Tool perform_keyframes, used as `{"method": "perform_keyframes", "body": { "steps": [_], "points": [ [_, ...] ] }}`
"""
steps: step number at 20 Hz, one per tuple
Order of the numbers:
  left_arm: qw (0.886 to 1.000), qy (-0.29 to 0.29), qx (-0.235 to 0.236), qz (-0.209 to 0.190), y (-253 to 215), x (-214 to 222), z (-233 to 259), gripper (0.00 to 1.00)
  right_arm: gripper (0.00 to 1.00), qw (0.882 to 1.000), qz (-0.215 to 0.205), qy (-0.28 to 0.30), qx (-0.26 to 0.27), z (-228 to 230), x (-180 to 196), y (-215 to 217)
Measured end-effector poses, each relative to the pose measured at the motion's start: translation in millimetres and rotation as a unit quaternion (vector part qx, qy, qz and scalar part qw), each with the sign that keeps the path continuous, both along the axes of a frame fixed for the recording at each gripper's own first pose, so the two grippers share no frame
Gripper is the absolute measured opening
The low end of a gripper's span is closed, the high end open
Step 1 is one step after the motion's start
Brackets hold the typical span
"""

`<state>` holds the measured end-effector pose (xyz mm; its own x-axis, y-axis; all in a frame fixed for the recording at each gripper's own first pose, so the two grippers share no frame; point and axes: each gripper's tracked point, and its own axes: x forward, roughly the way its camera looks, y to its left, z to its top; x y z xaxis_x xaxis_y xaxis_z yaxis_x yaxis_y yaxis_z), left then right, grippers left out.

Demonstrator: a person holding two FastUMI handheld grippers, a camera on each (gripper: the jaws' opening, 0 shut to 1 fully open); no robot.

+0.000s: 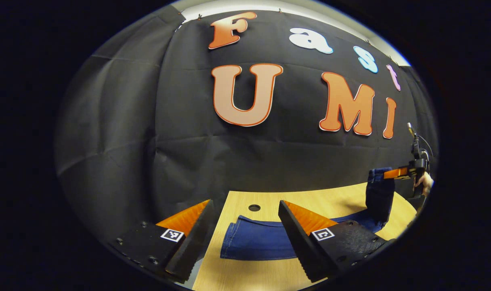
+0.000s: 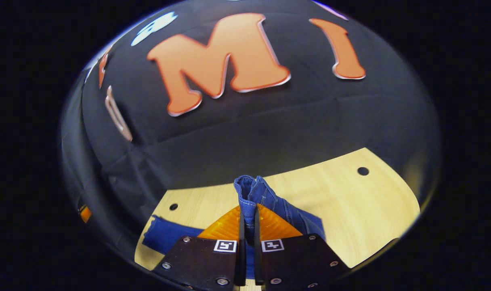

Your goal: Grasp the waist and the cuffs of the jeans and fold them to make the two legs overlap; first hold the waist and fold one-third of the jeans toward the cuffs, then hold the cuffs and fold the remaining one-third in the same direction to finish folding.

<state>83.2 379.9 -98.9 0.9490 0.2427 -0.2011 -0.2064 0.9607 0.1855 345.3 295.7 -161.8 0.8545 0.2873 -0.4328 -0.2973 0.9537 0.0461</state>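
The right claw [image 2: 247, 226] grips a lifted end of the jeans [image 2: 265, 202]. The left claw [image 1: 245, 238] hangs released above the jeans' other end on the surface [image 1: 245, 275].

Your left gripper view rides low over the near end of the table [image 1: 269, 200], looking forward between its own spread jaws along the board toward the booth wall, with the flat end of the jeans [image 1: 255, 242] just ahead of those jaws and the right gripper [image 1: 395, 173] far off to their right. Your right gripper view sits higher and closer in, facing the same wall past its closed jaws, denim bunched right at their tips. Both views share the table, the jeans and the wall.
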Motion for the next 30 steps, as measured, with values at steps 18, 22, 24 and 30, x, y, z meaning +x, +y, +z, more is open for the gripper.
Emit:
{"method": "perform_keyframes", "body": {
  "steps": [18, 22, 24, 30],
  "points": [
    [0.995, 0.029, -0.091, 0.029, 32.7, -20.5, -47.8, 0.98, 0.78, 0.976, 0.121, 0.137, -0.12, -176.7, -58.1, 46.6],
    [0.987, 0.034, -0.151, 0.037, 40.5, -21.0, -69.3, 0.98, 0.98, 0.98, 0.113, 0.125, -0.103, -153.8, -54.6, 45.1],
    [0.978, 0.044, -0.2, 0.04, 45.9, -22.7, -89.7, 0.98, 0.98, 0.983, 0.11, 0.12, -0.087, -136.9, -55.1, 44.2],
    [0.905, 0.046, -0.411, 0.102, 67.7, -28.0, -156.0, 0.98, 0.98, 0.987, 0.1, 0.118, -0.043, -102.9, -57.6, 36.0]
  ]
}}
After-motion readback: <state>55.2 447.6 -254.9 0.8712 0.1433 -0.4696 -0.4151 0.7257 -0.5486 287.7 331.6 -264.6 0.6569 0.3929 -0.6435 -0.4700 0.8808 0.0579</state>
